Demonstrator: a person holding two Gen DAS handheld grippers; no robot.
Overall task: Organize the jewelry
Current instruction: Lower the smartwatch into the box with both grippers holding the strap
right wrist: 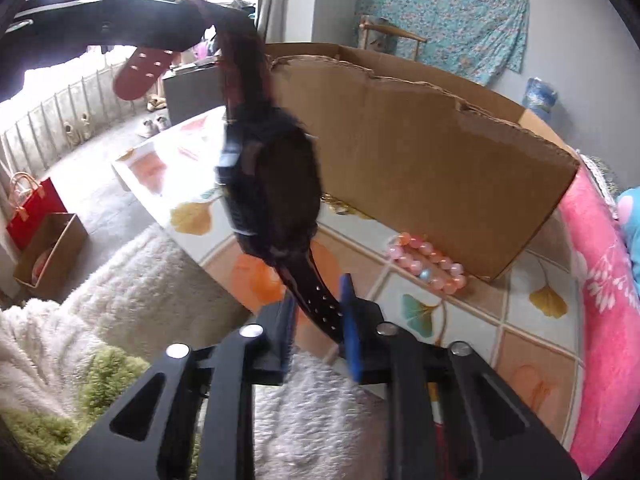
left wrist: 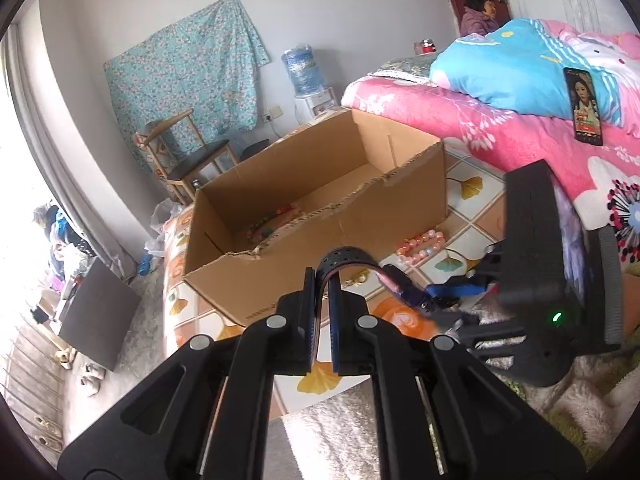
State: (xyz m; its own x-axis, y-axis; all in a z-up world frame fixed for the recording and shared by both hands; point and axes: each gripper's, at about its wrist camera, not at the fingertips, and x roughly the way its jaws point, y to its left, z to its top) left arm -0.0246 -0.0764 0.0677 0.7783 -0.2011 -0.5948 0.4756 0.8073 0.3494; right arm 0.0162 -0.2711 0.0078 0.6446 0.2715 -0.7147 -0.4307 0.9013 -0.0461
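Midway, I carry a watch (right wrist: 272,184) toward the cardboard box (left wrist: 320,216).
Left gripper (left wrist: 323,280) clenched on its strap; right gripper (right wrist: 320,300) flanks the other end, grip unclear; next, release inside.

Two grippers show: the left gripper (left wrist: 323,280) at lower centre of its own view, and the right gripper (right wrist: 318,300) at lower centre of its own. One watch (right wrist: 276,184) hangs mid-frame. One cardboard box (left wrist: 320,208) sits at centre, one pink bead bracelet (left wrist: 424,245) right of centre, one phone (left wrist: 583,106) upper right, one chair (left wrist: 188,152) centre left, and one water bottle (left wrist: 302,66) at upper centre.
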